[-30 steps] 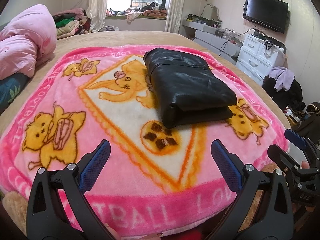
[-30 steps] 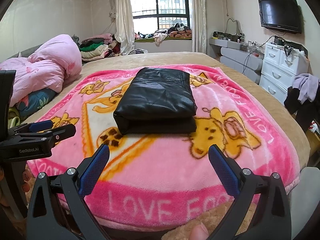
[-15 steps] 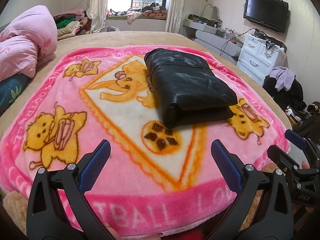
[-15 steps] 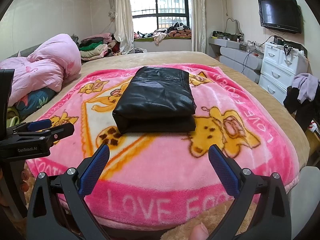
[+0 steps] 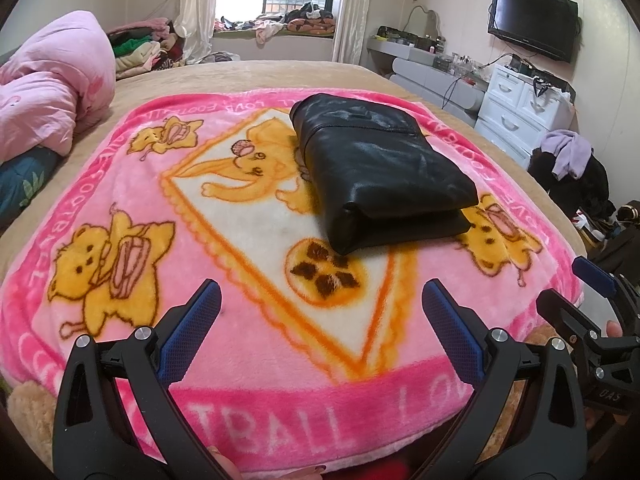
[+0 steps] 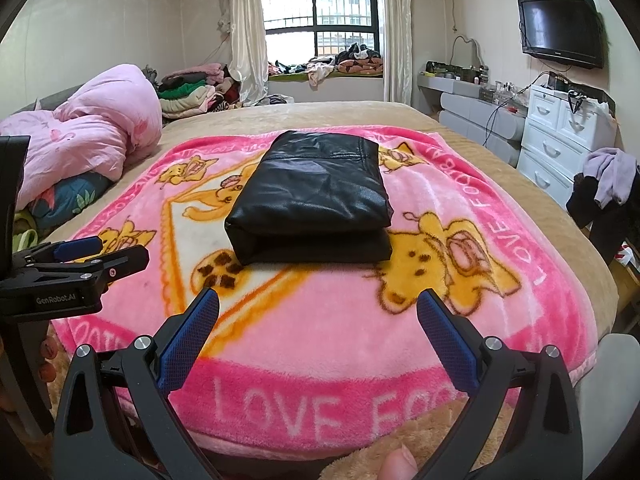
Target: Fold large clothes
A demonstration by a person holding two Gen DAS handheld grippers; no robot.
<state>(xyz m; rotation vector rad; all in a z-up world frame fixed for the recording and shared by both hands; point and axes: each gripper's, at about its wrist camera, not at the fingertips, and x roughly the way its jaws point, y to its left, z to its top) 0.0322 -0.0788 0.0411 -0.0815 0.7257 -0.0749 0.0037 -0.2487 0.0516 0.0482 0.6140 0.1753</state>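
A black leather garment (image 5: 376, 168) (image 6: 312, 200) lies folded into a thick rectangle on the pink cartoon blanket (image 5: 248, 216) (image 6: 400, 304) that covers the bed. My left gripper (image 5: 320, 312) hovers open over the blanket's near edge, well short of the garment, with nothing between its blue pads. My right gripper (image 6: 318, 316) is open too, empty, near the blanket's front border. Each gripper shows in the other's view: the right gripper (image 5: 592, 304) at the right margin, the left gripper (image 6: 92, 256) at the left.
A pink duvet (image 6: 92, 140) is heaped at the bed's left. Stacked clothes (image 6: 192, 92) sit near the window. A white drawer unit (image 6: 560, 128), a wall TV (image 6: 560, 30) and a chair with clothes (image 6: 608, 188) stand on the right.
Both grippers stay open and nearly still; the left view has drifted very slightly. The folded garment has not moved.
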